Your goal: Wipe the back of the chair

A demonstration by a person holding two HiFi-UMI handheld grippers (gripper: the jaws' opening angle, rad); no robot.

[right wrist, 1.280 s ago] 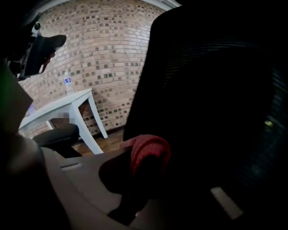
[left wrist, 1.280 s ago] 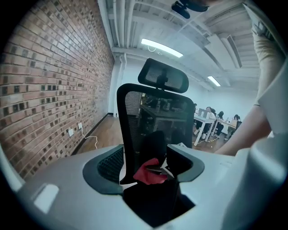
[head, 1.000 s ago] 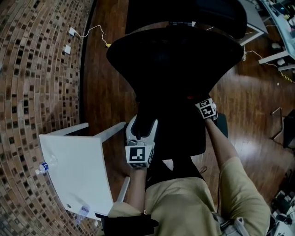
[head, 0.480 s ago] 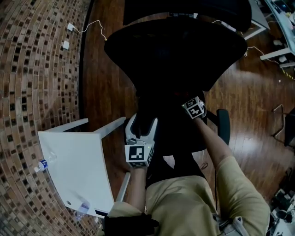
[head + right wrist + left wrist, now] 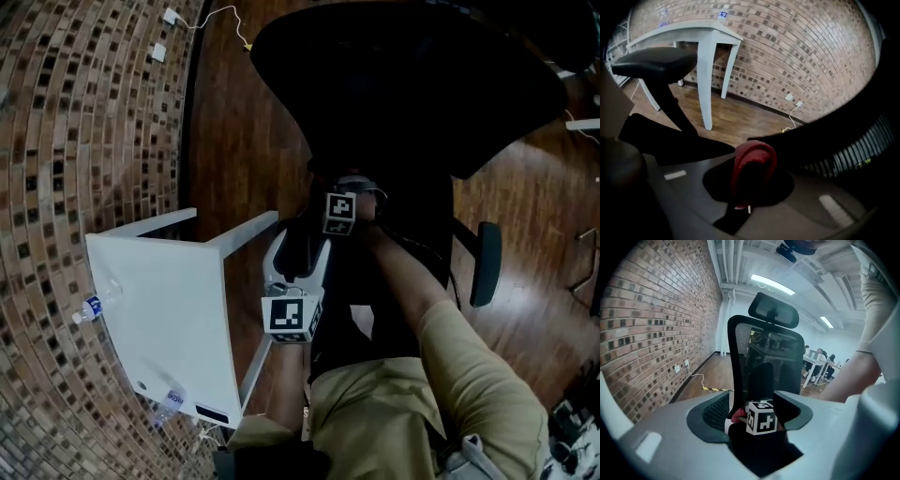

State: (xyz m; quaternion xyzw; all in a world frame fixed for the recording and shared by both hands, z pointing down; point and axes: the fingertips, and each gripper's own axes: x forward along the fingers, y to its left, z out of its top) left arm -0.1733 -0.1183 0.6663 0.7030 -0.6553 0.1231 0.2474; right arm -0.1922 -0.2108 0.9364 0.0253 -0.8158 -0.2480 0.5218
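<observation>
A black mesh office chair [image 5: 403, 84] stands in front of me, its back [image 5: 740, 357] and headrest [image 5: 773, 310] rising in the left gripper view. My left gripper [image 5: 298, 234] [image 5: 758, 425] is low on the chair's back. The black back support [image 5: 759, 451] fills the gap between its jaws, which have just closed a little on it. My right gripper [image 5: 345, 192] [image 5: 750, 180] is just beyond the left one, its marker cube [image 5: 761, 417] showing. It is shut on a folded red cloth [image 5: 752, 164] [image 5: 737, 416] held against the chair's dark frame.
A white table [image 5: 159, 309] with two water bottles [image 5: 89, 309] stands close on the left, against the brick wall [image 5: 797, 56]. A cable and wall sockets [image 5: 216, 14] lie beyond. The chair's armrest [image 5: 485, 262] sticks out on the right. Far desks with people [image 5: 820, 364] are behind the chair.
My right gripper has swung left across the chair's back and rolled over, ending just ahead of the left gripper. The left gripper has sunk slightly and keeps its place on the chair.
</observation>
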